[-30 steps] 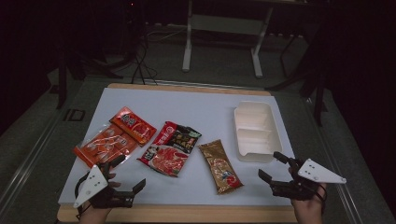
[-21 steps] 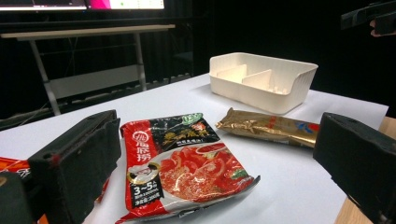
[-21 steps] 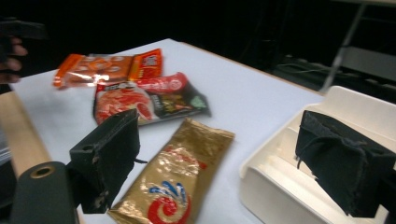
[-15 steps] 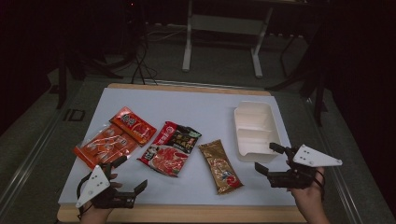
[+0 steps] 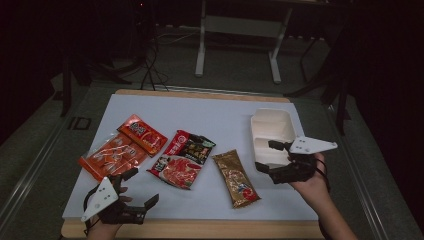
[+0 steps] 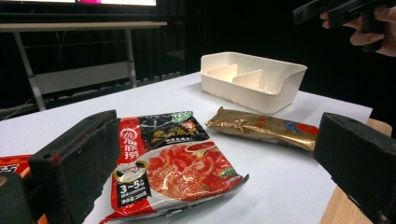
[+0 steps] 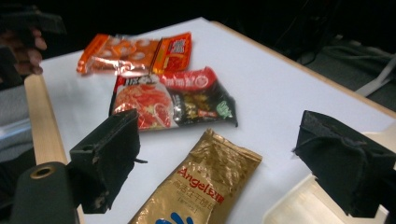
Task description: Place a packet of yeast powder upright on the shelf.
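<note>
Looking down from the high view, four packets are seen laid out on the white table [image 5: 220,117]: two orange packets [image 5: 120,150] overlapping at the left, a red and black soup base packet [image 5: 182,159] in the middle, and a gold packet [image 5: 236,177] to its right, with a cream divided tray [image 5: 272,135] at the far right. The left gripper [image 5: 134,190] is held at the near edge, just in front of the orange packets, jaws spread wide and nothing in them. The right gripper [image 5: 267,156] is held over the tray's near end, also spread open and empty, pointing toward the gold packet. In the left gripper view, the soup base packet [image 6: 173,163] is framed between the parted black jaws, lying flat, with the gold packet [image 6: 261,128] beyond it and the tray [image 6: 254,81] farther back; the other hand [image 6: 369,28] is caught at the top right corner. In the right gripper view, the gold packet [image 7: 201,186] is seen lying flat between the wide-open jaws, nearer than the soup base packet [image 7: 175,98], which is apart from it, and the orange packets [image 7: 135,53] are seen farther off, while a corner of the tray [image 7: 299,205] sits under the right-hand jaw.
</note>
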Motion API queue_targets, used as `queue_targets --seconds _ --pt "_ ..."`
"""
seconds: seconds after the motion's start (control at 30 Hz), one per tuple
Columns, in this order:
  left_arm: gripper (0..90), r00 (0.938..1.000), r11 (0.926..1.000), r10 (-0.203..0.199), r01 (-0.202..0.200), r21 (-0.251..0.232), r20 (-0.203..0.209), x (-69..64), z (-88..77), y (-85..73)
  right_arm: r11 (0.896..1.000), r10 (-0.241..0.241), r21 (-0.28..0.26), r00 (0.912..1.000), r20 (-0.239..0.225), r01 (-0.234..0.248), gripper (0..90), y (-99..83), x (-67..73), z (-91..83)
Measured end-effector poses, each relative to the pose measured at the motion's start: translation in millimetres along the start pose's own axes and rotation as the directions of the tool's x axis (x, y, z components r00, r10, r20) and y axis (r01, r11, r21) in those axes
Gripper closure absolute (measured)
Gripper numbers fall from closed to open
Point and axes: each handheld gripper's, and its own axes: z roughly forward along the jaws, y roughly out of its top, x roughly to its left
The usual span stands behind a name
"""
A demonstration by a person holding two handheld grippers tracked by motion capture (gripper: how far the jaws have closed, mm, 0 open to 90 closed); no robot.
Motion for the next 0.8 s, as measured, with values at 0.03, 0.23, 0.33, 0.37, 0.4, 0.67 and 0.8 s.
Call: queue_targets --seconds 0.03,0.23,0.33,0.37,0.4,0.67,0.8 --pt "1.5 1.0000 1.0000 -0.002 0.002 -0.001 0.004 0.0 -0.1 -0.1 1.000 0.000 0.000 1.0000 0.000 0.000 15.4 0.0 0.0 0.0" --pt "1.5 1.0000 1.0000 -0.004 0.004 0.002 0.007 0.1 0.6 -0.7 0.997 -0.011 0.076 0.9985 -0.054 0.016 19.1 10.5 -5.1 31.0" --pt "1.5 1.0000 1.0000 0.003 -0.004 0.008 0.006 -0.1 1.6 -1.3 0.993 -0.006 0.115 0.9974 -0.072 0.014 19.2 12.4 -8.3 43.6" --pt "1.5 1.0000 0.9999 0.003 -0.003 0.010 0.007 -0.1 1.6 -1.4 0.991 -0.008 0.132 0.9973 -0.073 0.018 20.9 13.0 -10.2 49.1" --pt "1.5 1.0000 0.9999 0.002 -0.002 0.012 0.007 -0.2 1.8 -1.5 0.989 -0.009 0.146 0.9972 -0.075 0.020 20.9 13.4 -11.3 52.5" --pt "1.5 1.0000 0.9999 0.001 -0.001 0.014 0.010 0.5 1.7 -1.9 0.967 -0.027 0.249 0.9949 -0.097 0.051 23.0 12.3 -20.6 83.4" --pt "1.5 0.9999 0.9999 0.002 -0.002 0.015 0.011 0.6 1.9 -1.9 0.951 -0.046 0.301 0.9943 -0.096 0.073 23.9 11.9 -23.1 96.9"
